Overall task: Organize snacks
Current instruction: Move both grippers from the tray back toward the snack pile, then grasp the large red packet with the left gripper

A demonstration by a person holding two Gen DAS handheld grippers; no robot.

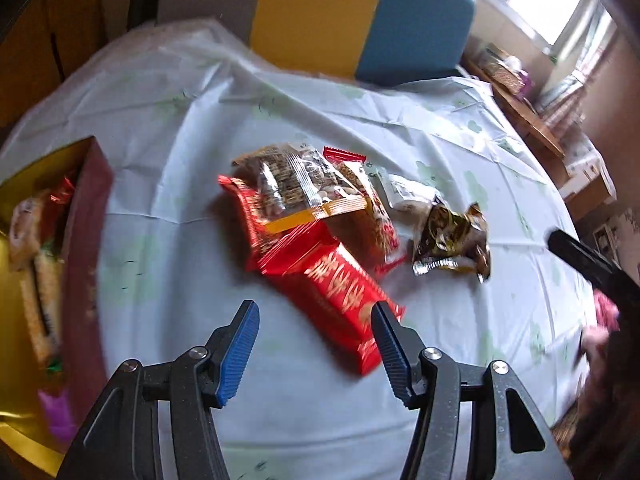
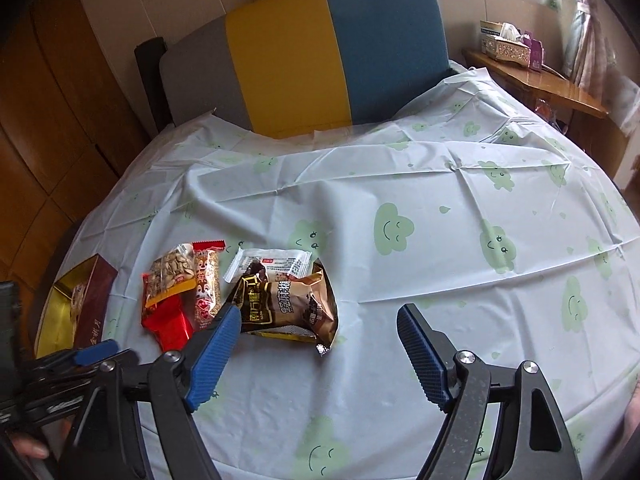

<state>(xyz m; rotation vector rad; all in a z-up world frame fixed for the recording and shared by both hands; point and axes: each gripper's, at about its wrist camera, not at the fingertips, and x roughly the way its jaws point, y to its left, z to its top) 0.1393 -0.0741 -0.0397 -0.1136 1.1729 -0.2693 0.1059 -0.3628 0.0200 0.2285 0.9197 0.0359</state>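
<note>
A pile of snack packets lies on the pale tablecloth. A long red packet (image 1: 320, 276) lies nearest my left gripper (image 1: 316, 316), which is open and empty just above its near end. A clear packet of seeds (image 1: 296, 184) rests on top of it. A brown packet (image 1: 454, 240) lies to the right, with a white packet (image 1: 404, 192) behind it. In the right wrist view my right gripper (image 2: 320, 320) is open and empty, near the brown packet (image 2: 288, 304); the red packet (image 2: 170, 322) and seed packet (image 2: 172, 276) lie to its left.
A maroon box with a gold lining (image 1: 86, 240) holds several snacks at the table's left edge; it also shows in the right wrist view (image 2: 94, 304). A yellow and blue chair back (image 2: 340, 52) stands behind the table. A wooden shelf (image 2: 540, 80) with tissue boxes is at the right.
</note>
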